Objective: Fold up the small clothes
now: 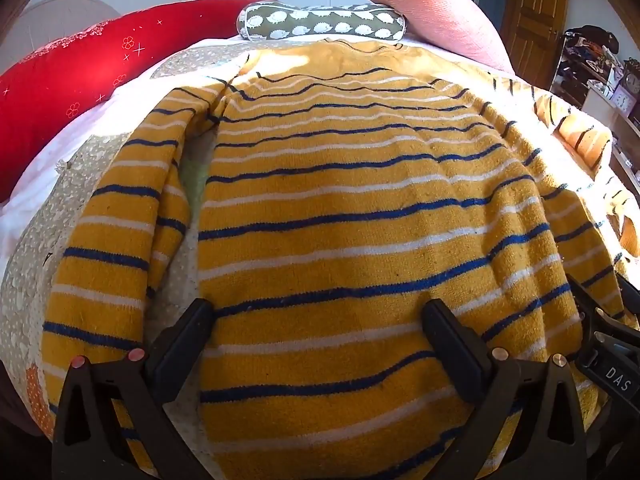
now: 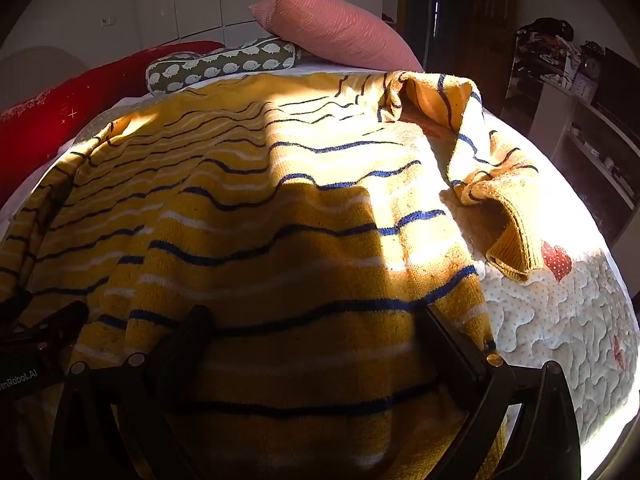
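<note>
Yellow striped sweater (image 1: 360, 216) lying spread flat on quilted bed (image 2: 560, 320). Left claw (image 1: 320, 320) and right claw (image 2: 316, 328) both gaping wide over hem, gripping nothing. One sleeve (image 2: 492, 184) bunching toward 2 o'clock.

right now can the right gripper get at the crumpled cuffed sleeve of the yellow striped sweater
Probably yes. The right gripper is open over the yellow striped knit sweater near its hem, and the crumpled cuffed sleeve lies ahead to its right on the white quilted bedspread, with nothing lying between them.
</note>
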Demonstrator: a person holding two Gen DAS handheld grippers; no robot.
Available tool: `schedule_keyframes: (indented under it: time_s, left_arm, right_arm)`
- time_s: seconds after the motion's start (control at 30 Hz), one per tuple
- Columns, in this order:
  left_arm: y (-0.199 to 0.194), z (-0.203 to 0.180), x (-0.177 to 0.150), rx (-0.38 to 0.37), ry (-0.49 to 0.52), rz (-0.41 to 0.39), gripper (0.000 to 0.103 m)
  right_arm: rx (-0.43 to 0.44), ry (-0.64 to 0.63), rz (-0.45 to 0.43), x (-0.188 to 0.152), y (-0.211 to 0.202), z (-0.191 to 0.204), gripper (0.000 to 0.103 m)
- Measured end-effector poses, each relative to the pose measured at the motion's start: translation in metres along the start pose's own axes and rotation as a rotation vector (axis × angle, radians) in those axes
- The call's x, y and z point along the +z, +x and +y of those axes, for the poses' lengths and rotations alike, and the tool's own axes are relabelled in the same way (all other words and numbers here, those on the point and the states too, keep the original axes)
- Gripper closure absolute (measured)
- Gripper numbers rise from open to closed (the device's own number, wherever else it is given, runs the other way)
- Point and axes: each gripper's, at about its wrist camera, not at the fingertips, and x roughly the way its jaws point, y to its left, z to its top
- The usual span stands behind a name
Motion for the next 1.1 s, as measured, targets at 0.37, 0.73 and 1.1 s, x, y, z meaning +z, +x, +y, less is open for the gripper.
schedule_keyframes:
  time_s: [0.37, 0.73, 1.1]
  left_arm:
    - [-0.0011, 0.0021, 0.0002, -0.003, -0.002, -0.001, 0.0]
    - [-0.0009, 0.0022, -0.0003, -0.004, -0.004, -0.003, 0.0]
    - [-0.0007, 0.0024, -0.001, -0.003, -0.005, -0.005, 0.0]
  right_arm:
    - [-0.005, -0.003, -0.013, -0.0038, 0.0016, 0.0011, 0.001]
    - [-0.006, -0.003, -0.018, -0.0057, 0.0017, 0.0021, 0.001]
    - [-0.008, -0.004, -0.02, -0.0065, 0.0015, 0.0029, 0.001]
